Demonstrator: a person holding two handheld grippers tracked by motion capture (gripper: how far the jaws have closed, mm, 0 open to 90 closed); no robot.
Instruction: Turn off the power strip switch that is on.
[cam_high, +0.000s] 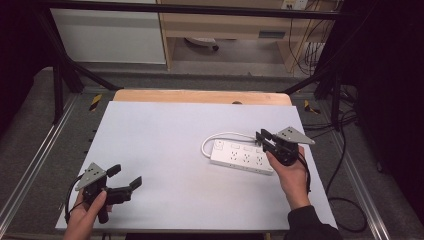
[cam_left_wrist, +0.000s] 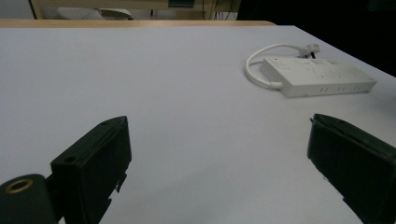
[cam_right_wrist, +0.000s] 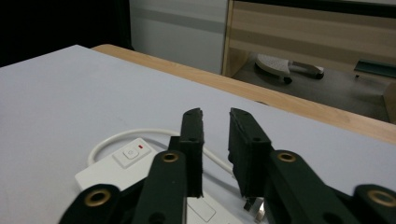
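A white power strip (cam_high: 240, 156) (cam_left_wrist: 317, 74) (cam_right_wrist: 135, 156) lies flat on the right half of the white tabletop (cam_high: 165, 135). Its white cable (cam_high: 220, 135) (cam_left_wrist: 254, 60) (cam_right_wrist: 121, 137) loops from the strip's left end round behind it to a plug (cam_left_wrist: 310, 47). My right gripper (cam_high: 262, 135) (cam_right_wrist: 215, 116) hovers over the strip's far right corner, its jaws a narrow gap apart with bare table showing between the pads. Metal plug prongs (cam_right_wrist: 254, 210) peek out under its right jaw. My left gripper (cam_high: 126, 176) (cam_left_wrist: 219, 140) rests near the front left corner, wide open and holding nothing.
A wooden table edge (cam_high: 200, 96) runs along the far side. Black frame bars (cam_high: 60, 85) stand at the back corners. Loose black cables (cam_high: 345, 200) lie on the floor to the right. A wooden cabinet (cam_high: 225, 25) stands beyond the table.
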